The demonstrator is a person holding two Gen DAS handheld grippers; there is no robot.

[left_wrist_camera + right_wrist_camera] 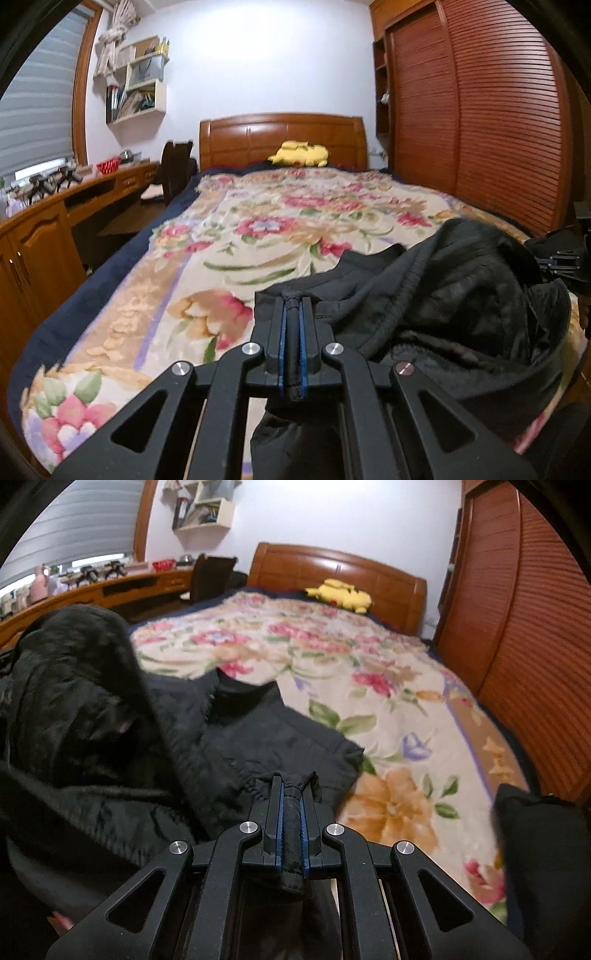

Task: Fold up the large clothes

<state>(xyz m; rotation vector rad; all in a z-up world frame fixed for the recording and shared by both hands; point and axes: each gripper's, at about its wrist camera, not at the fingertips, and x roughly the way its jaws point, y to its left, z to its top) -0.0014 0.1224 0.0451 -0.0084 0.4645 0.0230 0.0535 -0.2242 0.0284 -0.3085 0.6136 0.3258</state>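
A large black jacket [454, 288] lies bunched at the near end of a bed covered by a floral blanket [258, 221]. My left gripper [293, 301] is shut on a fold of the jacket's edge, with cloth between the blue pads. In the right wrist view the jacket [110, 720] fills the left side, rumpled and partly lifted. My right gripper [293, 784] is shut on a ribbed black edge of the jacket. The right gripper also shows at the right edge of the left wrist view [565, 262].
A yellow plush toy [301, 153] rests by the wooden headboard [280, 136]. A wooden desk [74, 199] with a chair [177, 166] runs along the left. A louvred wardrobe [480, 122] stands right. A dark cloth item [546, 860] sits at the bed's near right.
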